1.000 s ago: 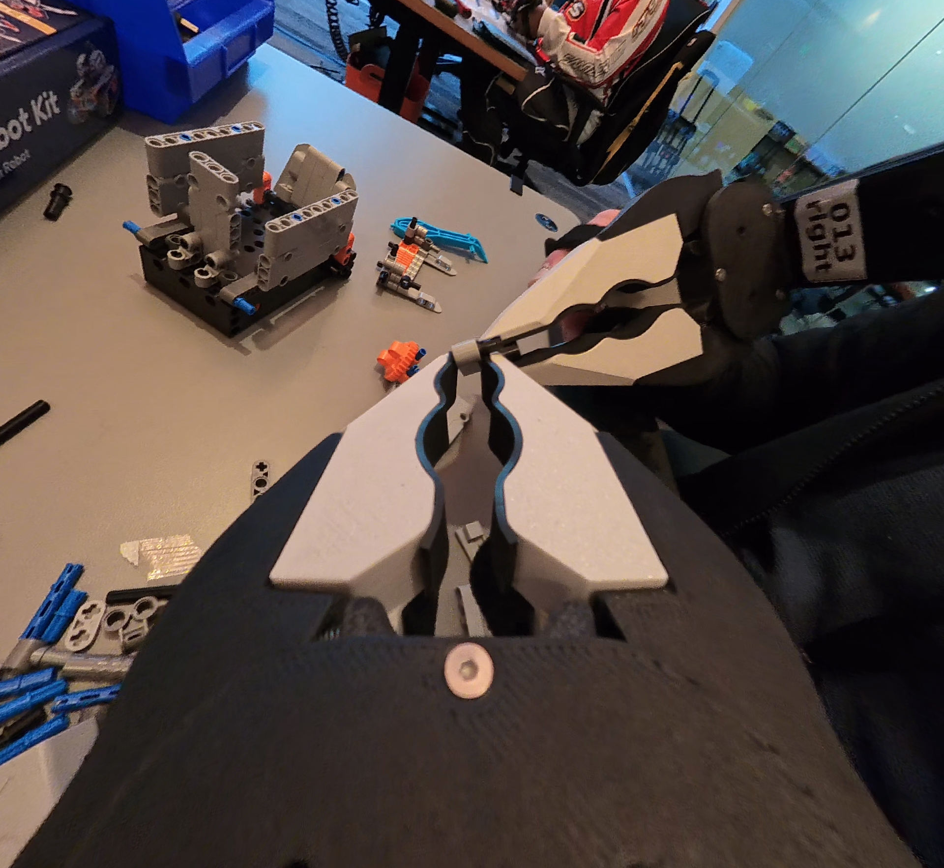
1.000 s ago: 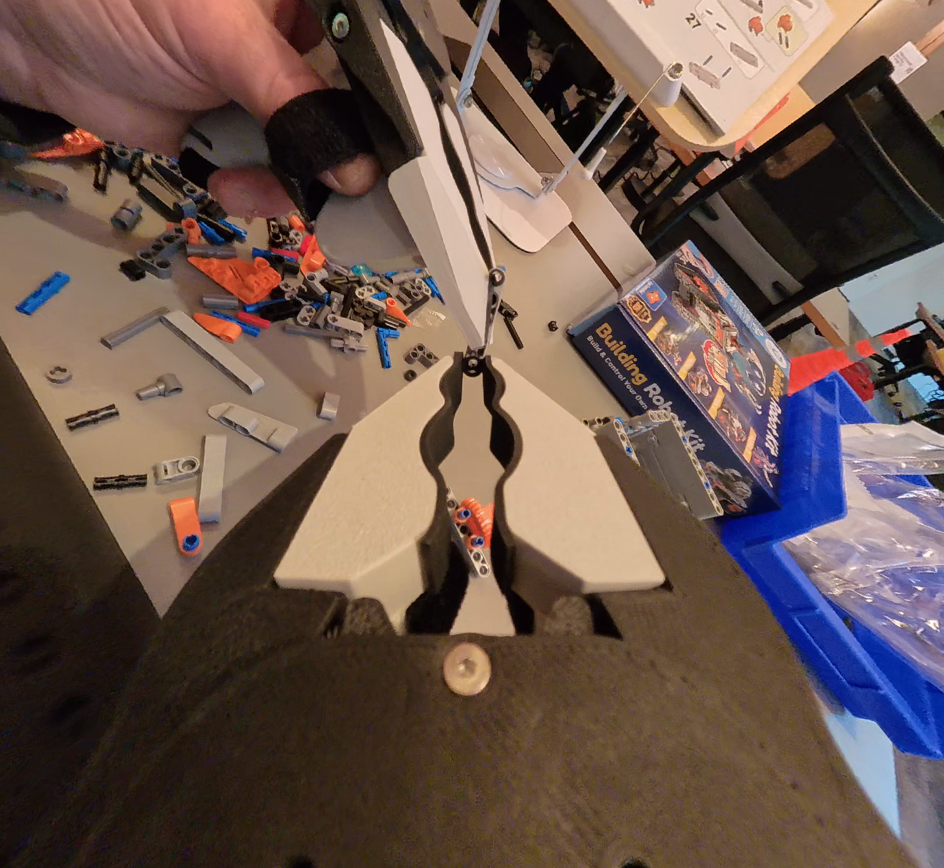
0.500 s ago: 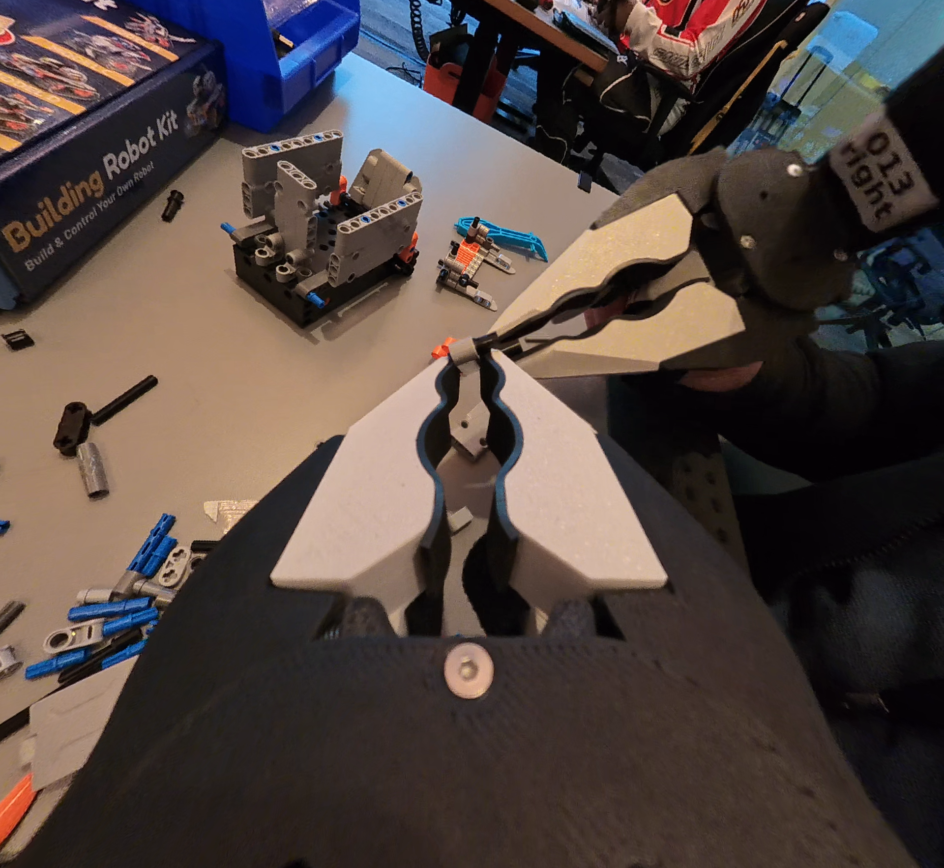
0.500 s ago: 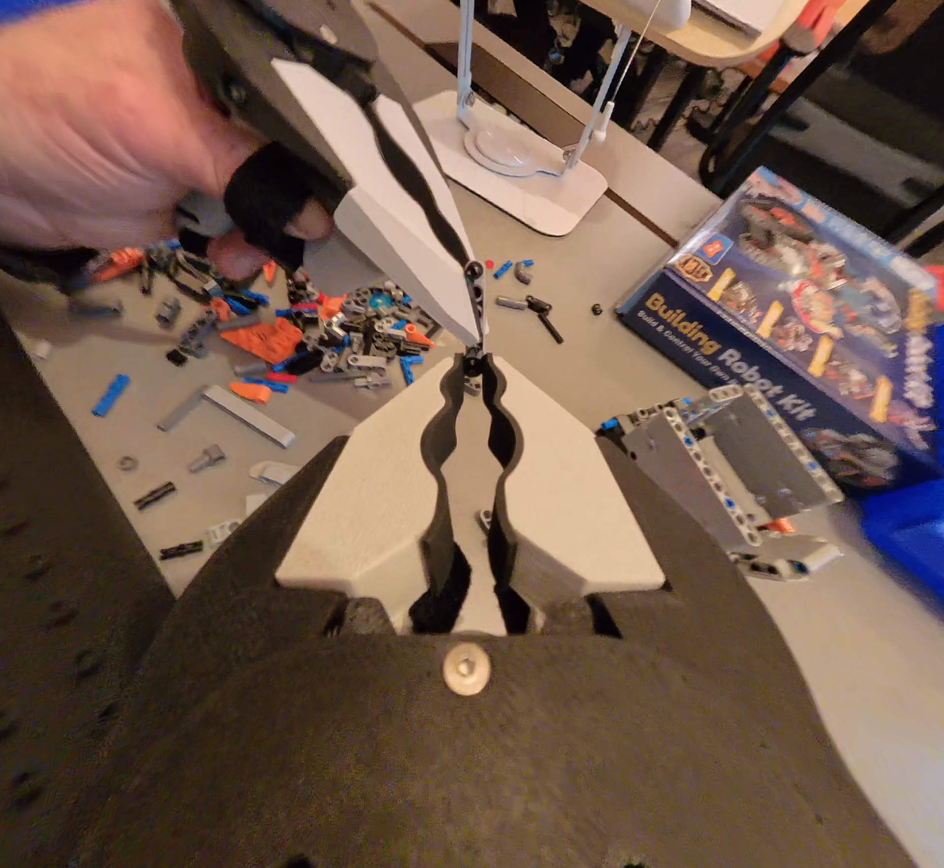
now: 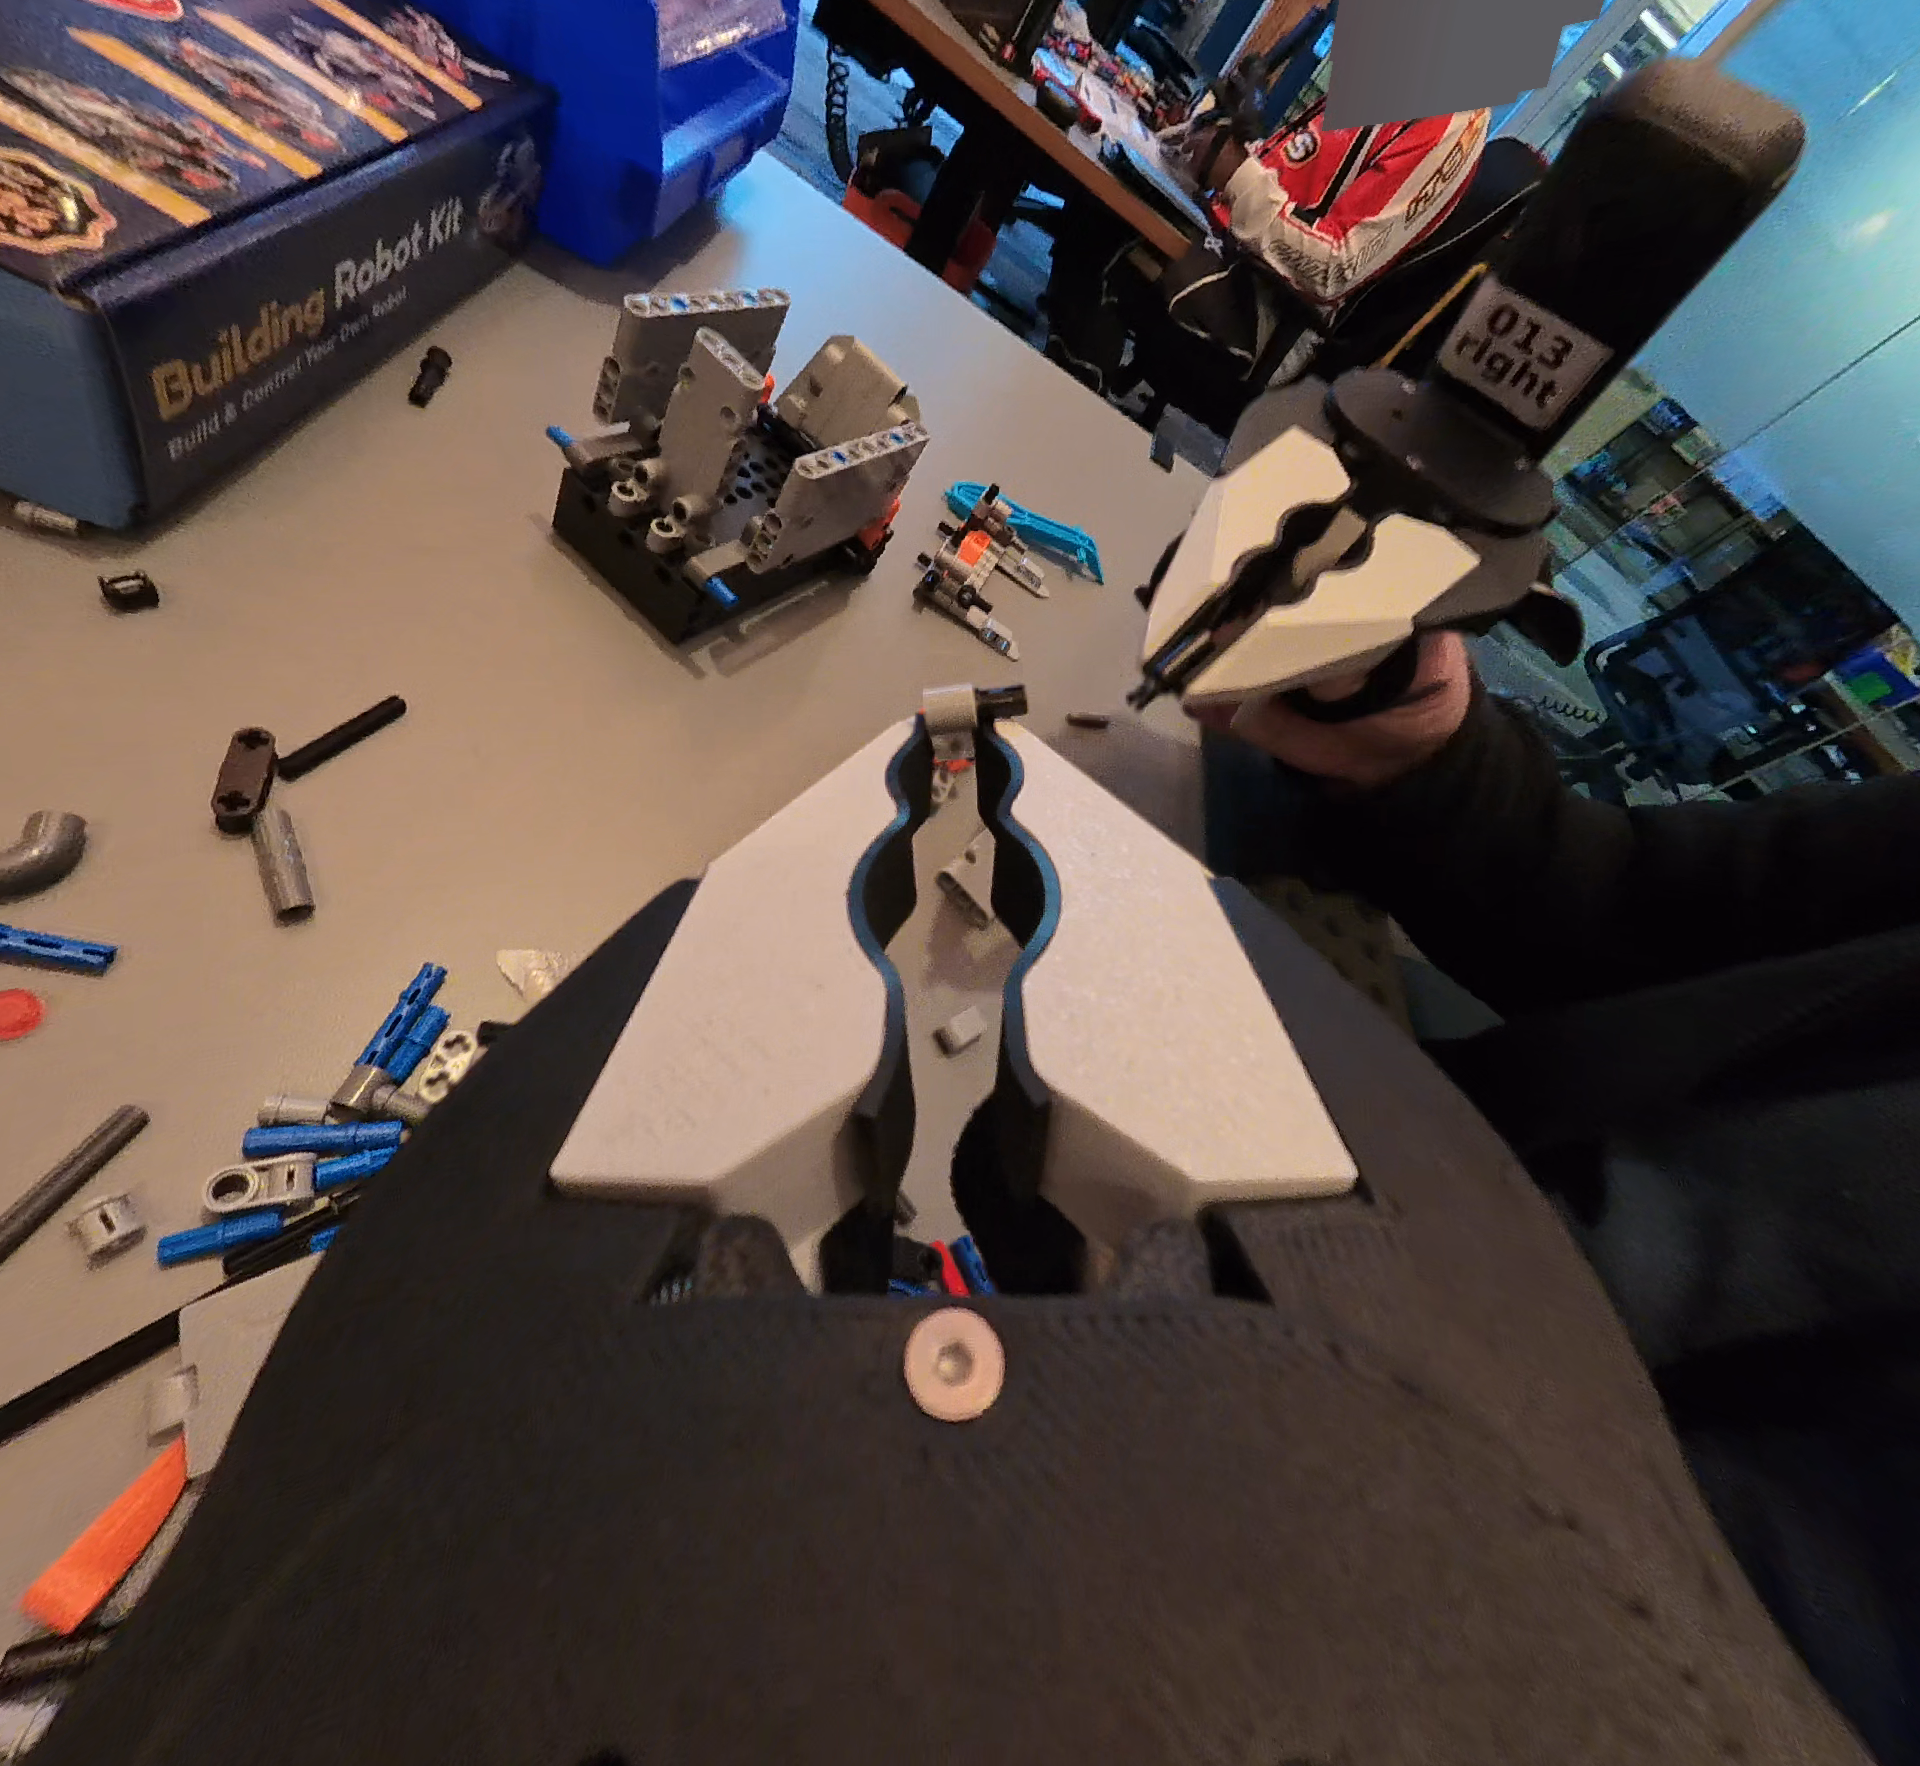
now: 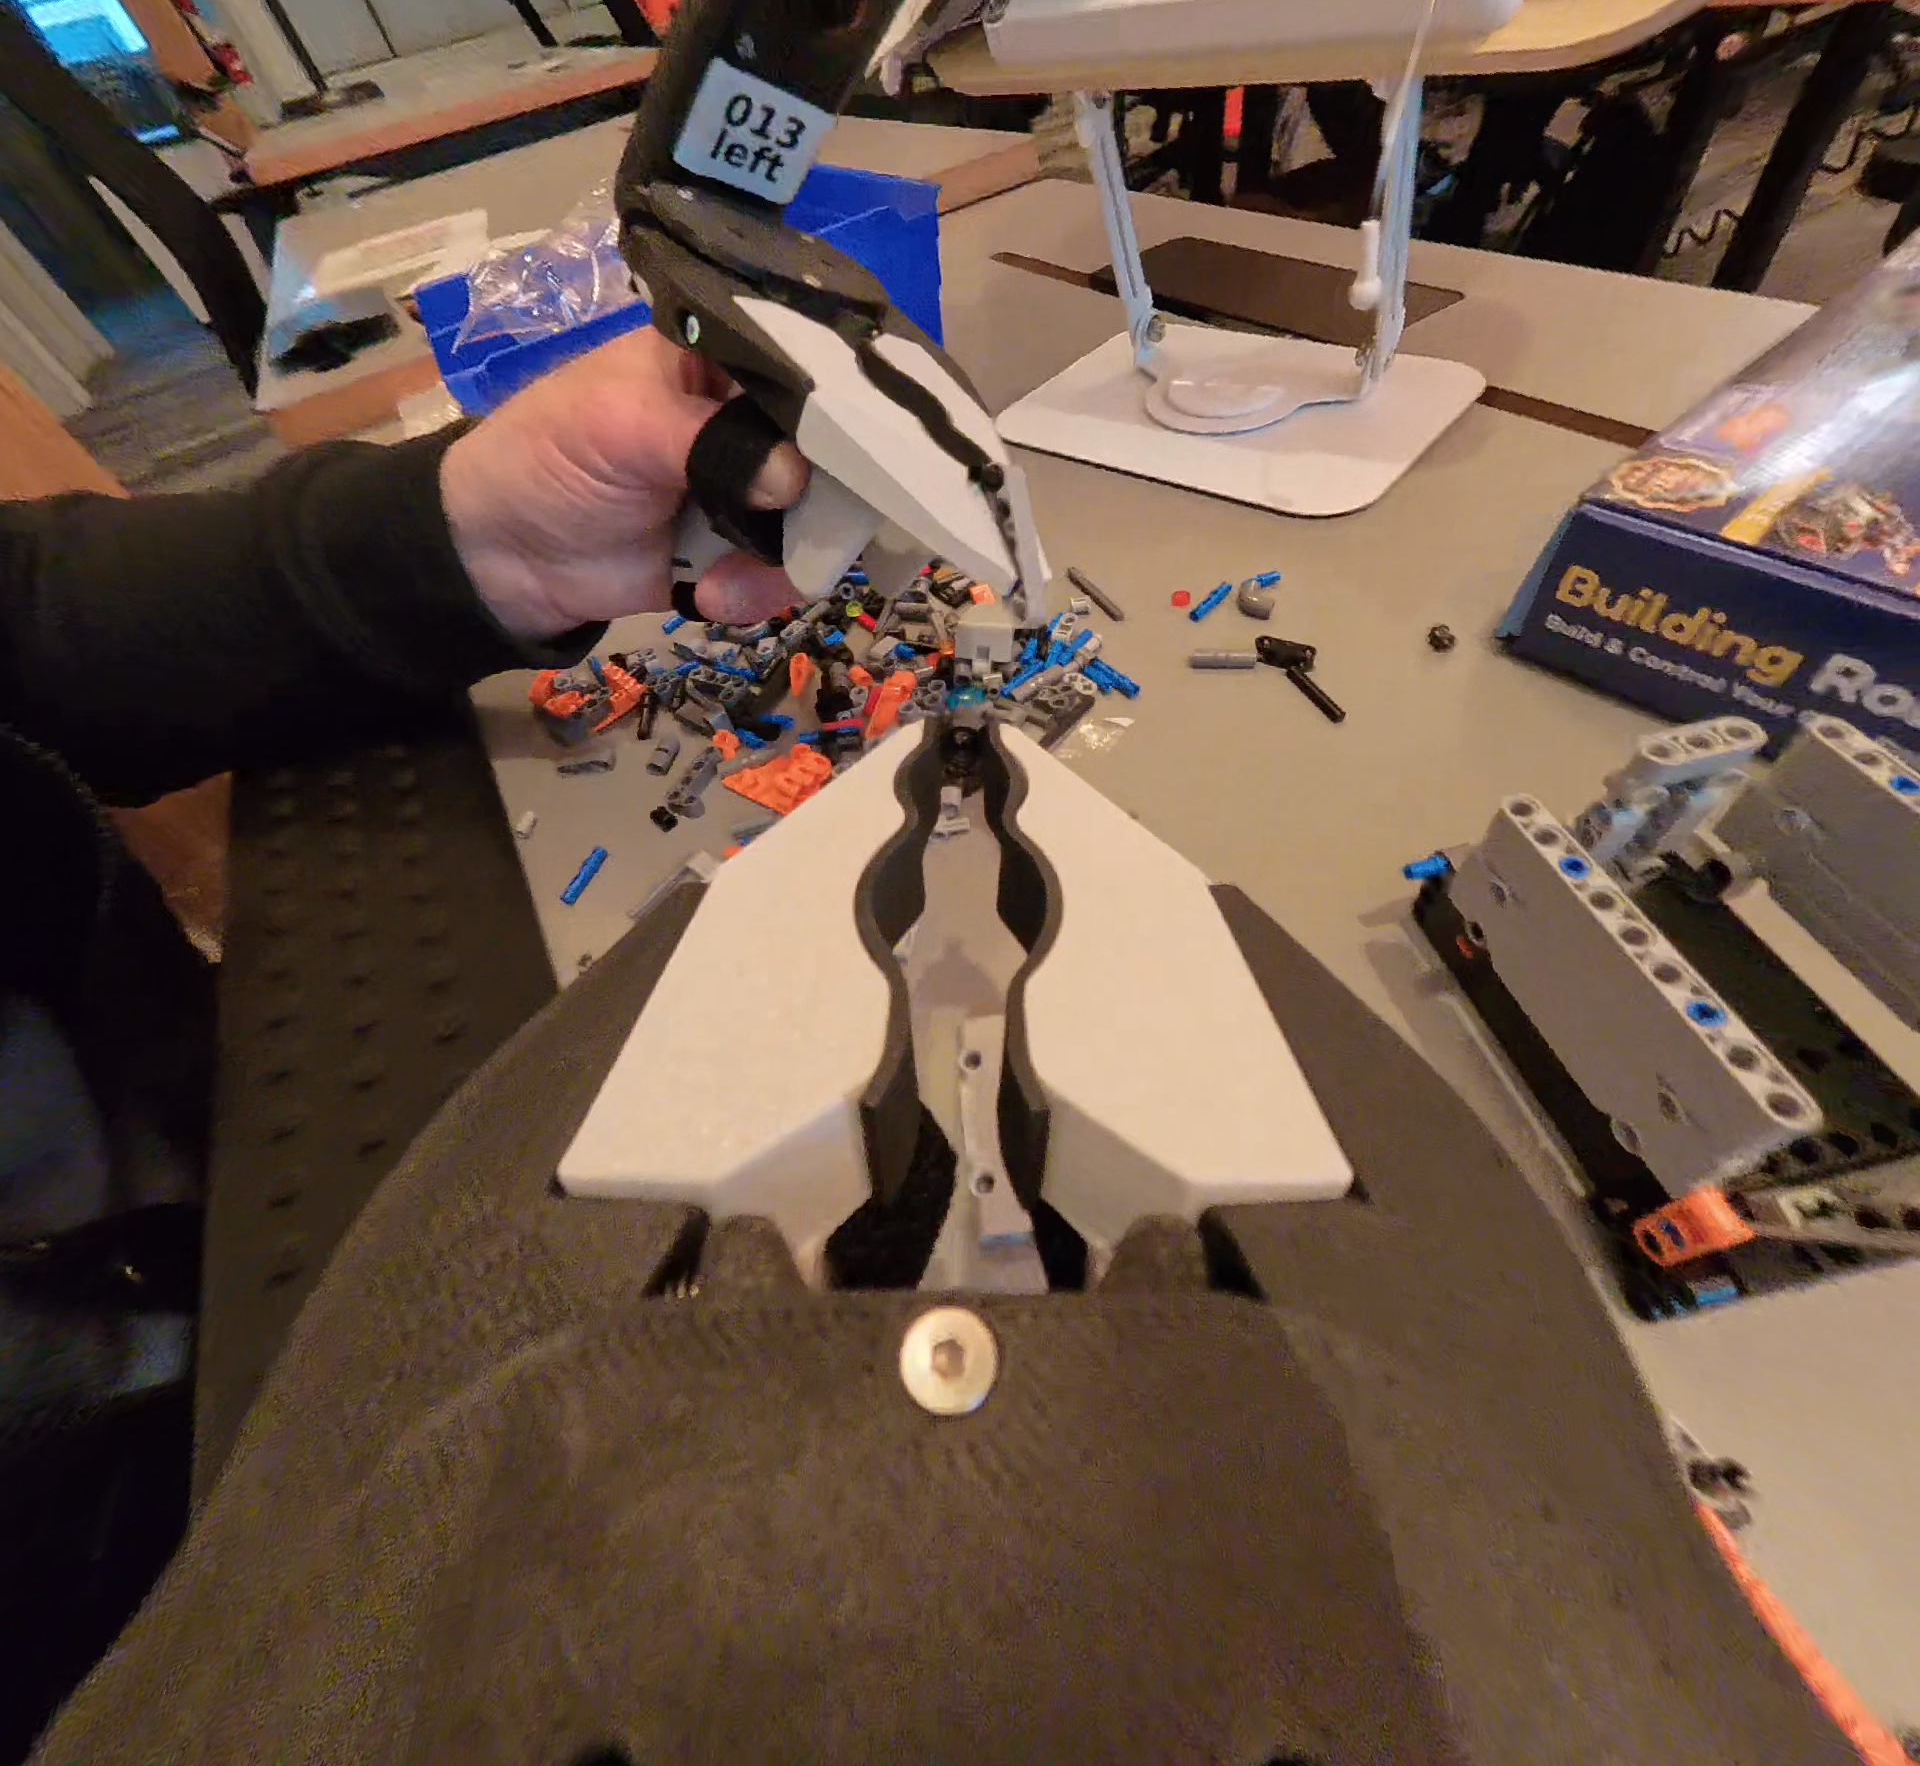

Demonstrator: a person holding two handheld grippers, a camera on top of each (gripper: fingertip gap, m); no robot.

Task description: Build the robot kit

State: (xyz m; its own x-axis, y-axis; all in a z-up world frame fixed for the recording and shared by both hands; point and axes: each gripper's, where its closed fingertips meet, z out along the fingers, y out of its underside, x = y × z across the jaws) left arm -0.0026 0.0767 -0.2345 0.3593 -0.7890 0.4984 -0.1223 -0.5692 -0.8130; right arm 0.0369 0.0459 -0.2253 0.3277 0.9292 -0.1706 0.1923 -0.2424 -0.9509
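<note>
Left wrist view showed your left gripper [image 5: 961,724] closed on a small grey connector [image 5: 951,714] with a black pin [image 5: 1003,700] at its side, held above the grey table [image 5: 468,760]. Your right gripper [image 5: 1158,682] — well apart, to the right — was pinched on a thin black piece [image 6: 958,755]; its kind could not be told. Both grips were at the very fingertips. Any twist or slack could have let a part slip into the loose parts pile [image 6: 810,688], where it would be hard to find.
</note>
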